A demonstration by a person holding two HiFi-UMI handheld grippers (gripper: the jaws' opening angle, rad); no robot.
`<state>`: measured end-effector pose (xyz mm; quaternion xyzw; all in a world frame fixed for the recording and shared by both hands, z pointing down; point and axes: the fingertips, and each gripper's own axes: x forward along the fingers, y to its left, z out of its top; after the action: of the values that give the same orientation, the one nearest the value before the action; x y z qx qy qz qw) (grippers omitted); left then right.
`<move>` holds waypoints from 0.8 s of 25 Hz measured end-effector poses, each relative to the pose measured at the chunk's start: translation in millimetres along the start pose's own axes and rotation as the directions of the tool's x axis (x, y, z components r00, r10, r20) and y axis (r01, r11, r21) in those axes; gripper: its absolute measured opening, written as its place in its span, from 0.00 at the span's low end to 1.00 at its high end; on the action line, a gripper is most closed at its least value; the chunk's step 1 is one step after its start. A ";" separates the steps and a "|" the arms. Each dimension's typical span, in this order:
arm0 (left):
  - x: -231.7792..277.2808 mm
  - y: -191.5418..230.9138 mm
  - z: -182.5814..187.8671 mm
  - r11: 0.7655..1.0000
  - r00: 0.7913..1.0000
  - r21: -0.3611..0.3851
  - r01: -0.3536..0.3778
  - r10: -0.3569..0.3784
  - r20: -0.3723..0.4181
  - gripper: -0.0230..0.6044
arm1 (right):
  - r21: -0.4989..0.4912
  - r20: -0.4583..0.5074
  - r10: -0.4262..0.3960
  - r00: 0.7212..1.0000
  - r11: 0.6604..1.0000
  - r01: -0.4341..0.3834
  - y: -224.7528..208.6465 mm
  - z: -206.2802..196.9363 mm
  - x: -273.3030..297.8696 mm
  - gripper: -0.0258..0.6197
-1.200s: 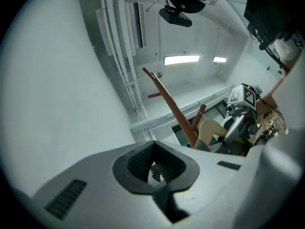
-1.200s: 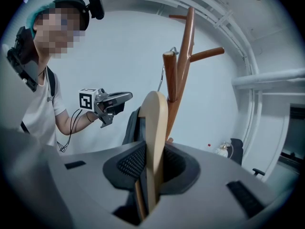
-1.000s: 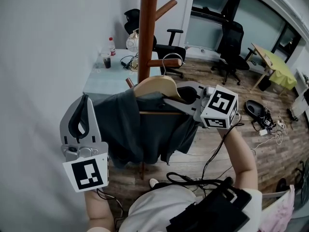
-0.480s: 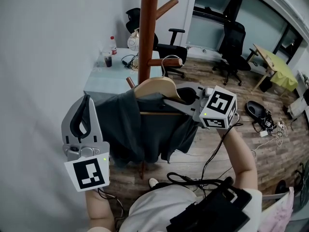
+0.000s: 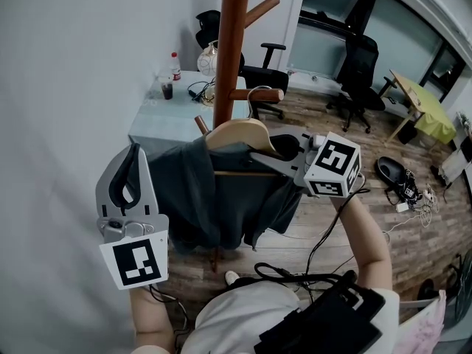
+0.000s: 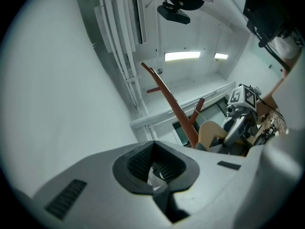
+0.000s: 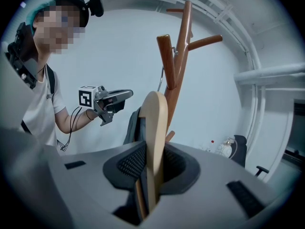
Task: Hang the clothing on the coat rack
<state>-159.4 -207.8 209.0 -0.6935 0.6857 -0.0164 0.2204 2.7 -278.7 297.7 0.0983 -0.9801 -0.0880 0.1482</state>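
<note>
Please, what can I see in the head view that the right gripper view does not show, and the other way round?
Only the head view: the bottle on the pale table, office chairs, the wooden floor. Only the right gripper view: how the right claw clamps both faces of the wooden hanger, and the person's head camera. Both: coat rack, hanger, dark garment, left claw.
</note>
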 end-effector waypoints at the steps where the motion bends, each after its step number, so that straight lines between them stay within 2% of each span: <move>1: 0.1 0.1 -0.8 1.000 1.000 -0.001 -0.001 0.001 -0.001 0.06 | 0.000 0.000 0.002 1.000 1.000 -0.002 -0.2 -0.7 0.9 0.17; 20: -5.2 3.4 -8.1 1.000 0.999 0.001 -0.028 0.028 -0.018 0.06 | -0.001 -0.026 0.021 0.999 1.000 -0.021 -4.9 -11.4 14.2 0.17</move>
<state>-165.5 -204.9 216.6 -0.6836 0.6974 -0.0198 0.2146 -6.4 -288.2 311.3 0.0888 -0.9790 -0.0858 0.1620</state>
